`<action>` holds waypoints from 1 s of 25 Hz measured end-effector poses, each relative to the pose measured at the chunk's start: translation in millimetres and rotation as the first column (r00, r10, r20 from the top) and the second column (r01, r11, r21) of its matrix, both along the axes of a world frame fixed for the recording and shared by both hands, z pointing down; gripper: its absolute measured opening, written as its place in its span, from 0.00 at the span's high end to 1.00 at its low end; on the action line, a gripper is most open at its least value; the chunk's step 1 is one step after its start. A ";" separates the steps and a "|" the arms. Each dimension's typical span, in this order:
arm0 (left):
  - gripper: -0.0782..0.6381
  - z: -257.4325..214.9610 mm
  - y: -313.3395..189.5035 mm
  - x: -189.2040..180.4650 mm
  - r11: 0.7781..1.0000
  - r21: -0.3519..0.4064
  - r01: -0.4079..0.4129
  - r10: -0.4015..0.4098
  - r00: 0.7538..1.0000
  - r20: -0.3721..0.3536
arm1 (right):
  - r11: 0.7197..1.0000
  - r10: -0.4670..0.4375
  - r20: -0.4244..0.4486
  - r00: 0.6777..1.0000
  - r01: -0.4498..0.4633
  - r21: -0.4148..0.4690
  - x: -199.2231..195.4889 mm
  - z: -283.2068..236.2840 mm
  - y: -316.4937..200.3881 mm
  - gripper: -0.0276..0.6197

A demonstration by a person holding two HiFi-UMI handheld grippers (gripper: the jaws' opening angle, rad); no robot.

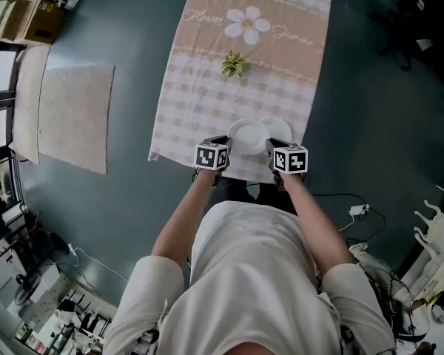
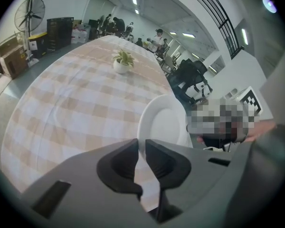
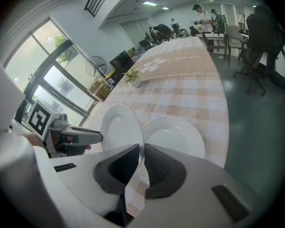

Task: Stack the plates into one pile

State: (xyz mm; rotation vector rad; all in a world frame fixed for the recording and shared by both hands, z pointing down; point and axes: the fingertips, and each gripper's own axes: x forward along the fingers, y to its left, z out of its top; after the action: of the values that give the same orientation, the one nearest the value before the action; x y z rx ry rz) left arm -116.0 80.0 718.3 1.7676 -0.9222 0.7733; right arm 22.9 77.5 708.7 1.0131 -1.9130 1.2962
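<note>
A white plate (image 1: pixel 247 136) hangs just above the near end of the checked tablecloth (image 1: pixel 207 95), held by both grippers on opposite rims. My left gripper (image 1: pixel 227 146) is shut on its left rim; in the left gripper view the plate (image 2: pixel 164 125) stands edge-on between the jaws of the left gripper (image 2: pixel 141 152). My right gripper (image 1: pixel 271 149) is shut on the right rim, and the right gripper view shows the held plate (image 3: pixel 119 126) tilted up from the right gripper (image 3: pixel 141 152). A second white plate (image 1: pixel 280 128) (image 3: pixel 176 136) lies flat on the cloth beside it.
A small potted plant (image 1: pixel 234 63) (image 2: pixel 122 61) (image 3: pixel 134 77) stands mid-table. The table's near edge (image 1: pixel 207 170) is right under the grippers. A beige mat (image 1: pixel 74 117) lies on the floor to the left. Chairs (image 3: pixel 249 56) stand right of the table.
</note>
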 end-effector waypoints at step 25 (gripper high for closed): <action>0.81 33.5 -6.7 93.9 0.986 -0.081 -0.147 0.142 0.988 -0.062 | 0.993 0.086 -0.047 0.995 -0.089 -0.077 93.6 29.7 -2.4 0.87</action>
State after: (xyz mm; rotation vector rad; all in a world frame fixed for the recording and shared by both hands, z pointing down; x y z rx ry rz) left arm -22.1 73.3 751.8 1.7860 -0.7195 0.8394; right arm 116.4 75.1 738.4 1.0866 -1.7881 1.3760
